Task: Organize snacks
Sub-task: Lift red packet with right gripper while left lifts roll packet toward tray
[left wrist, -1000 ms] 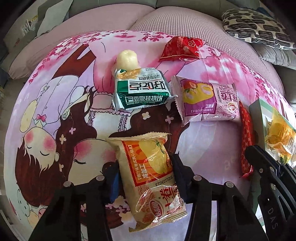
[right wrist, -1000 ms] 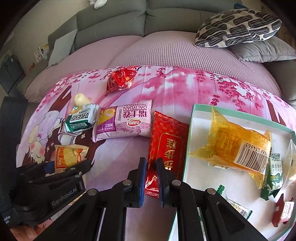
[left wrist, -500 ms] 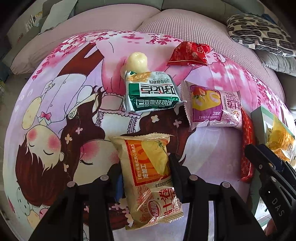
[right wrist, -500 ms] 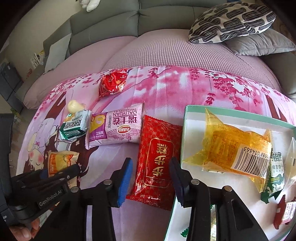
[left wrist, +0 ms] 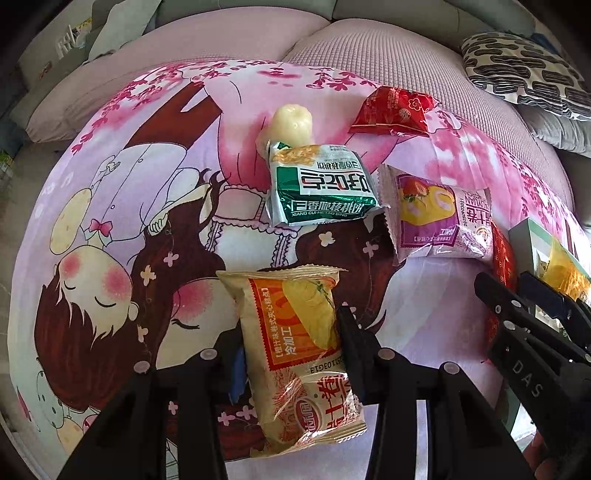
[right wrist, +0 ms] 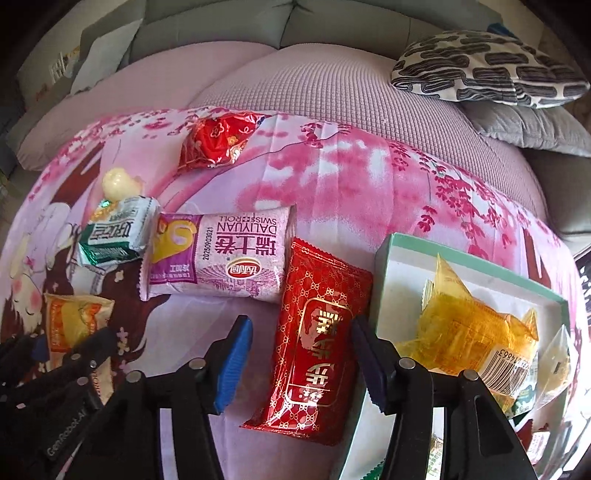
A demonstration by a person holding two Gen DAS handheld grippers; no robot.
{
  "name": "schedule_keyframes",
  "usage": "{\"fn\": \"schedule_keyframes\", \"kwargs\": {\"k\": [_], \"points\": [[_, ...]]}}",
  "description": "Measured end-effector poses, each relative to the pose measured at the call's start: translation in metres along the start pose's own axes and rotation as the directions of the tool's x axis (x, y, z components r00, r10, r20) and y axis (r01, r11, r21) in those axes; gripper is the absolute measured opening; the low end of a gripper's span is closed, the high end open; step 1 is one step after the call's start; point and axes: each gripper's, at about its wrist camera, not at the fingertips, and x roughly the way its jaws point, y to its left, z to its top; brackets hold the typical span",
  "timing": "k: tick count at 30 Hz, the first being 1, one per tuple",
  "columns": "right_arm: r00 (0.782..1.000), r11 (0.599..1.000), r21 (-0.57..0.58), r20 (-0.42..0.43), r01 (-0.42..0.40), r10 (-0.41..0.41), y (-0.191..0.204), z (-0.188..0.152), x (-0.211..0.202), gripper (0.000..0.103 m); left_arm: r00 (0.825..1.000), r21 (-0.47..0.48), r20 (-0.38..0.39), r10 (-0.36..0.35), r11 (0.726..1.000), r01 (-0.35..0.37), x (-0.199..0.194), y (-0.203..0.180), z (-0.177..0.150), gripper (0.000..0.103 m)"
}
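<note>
My left gripper (left wrist: 290,332) is shut on the orange-and-cream snack pack (left wrist: 295,332), which shows at far left in the right wrist view (right wrist: 74,321). My right gripper (right wrist: 301,343) is open, its jaws on either side of the flat red-and-gold packet (right wrist: 317,339) lying beside the green-rimmed box (right wrist: 476,273). On the pink cartoon sheet lie a green-and-white pack (left wrist: 321,184), a purple swiss roll pack (right wrist: 221,258), a red foil bag (right wrist: 218,140) and a pale yellow lump (left wrist: 291,123).
The box holds an amber wrapped snack (right wrist: 469,332) and several smaller packets. A black-and-white patterned cushion (right wrist: 487,66) and grey sofa backrests (right wrist: 332,22) lie behind. The sheet's left edge (left wrist: 22,295) drops off.
My right gripper has opened from shut and moved forward, so its jaws now flank the red-and-gold packet. The left gripper still holds the orange pack and has moved slightly.
</note>
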Motion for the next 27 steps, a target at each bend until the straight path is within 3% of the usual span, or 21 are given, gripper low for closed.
{"fn": "schedule_keyframes", "kwargs": {"k": [5,7,11,17,21,27], "points": [[0.993,0.988,-0.092,0.008,0.122,-0.122,0.016,-0.007,0.003,0.054,1.000,0.003,-0.002,0.007,1.000,-0.007,0.000,0.001,0.001,0.045],[0.991,0.988,-0.084,0.003,0.132,-0.132,0.014,-0.009,0.001,0.038,1.000,0.007,-0.003,0.009,1.000,-0.009,0.000,0.000,0.001,0.045],[0.997,0.996,-0.043,0.035,0.076,-0.074,0.000,-0.012,-0.011,0.025,1.000,0.005,-0.009,0.009,1.000,-0.009,0.000,0.001,0.001,0.045],[0.997,0.997,0.069,0.075,-0.025,0.019,-0.026,-0.020,-0.028,0.014,1.000,0.009,-0.025,0.009,1.000,-0.009,0.002,0.000,-0.001,0.051],[0.991,0.985,0.135,0.087,-0.110,0.098,-0.038,-0.028,-0.033,0.013,0.999,0.015,-0.041,0.016,1.000,-0.015,0.005,-0.003,-0.005,0.063],[0.982,0.973,0.162,0.118,-0.164,0.146,-0.037,-0.047,-0.048,0.012,0.999,0.044,-0.043,0.034,0.999,-0.032,0.008,-0.013,-0.012,0.063]]}}
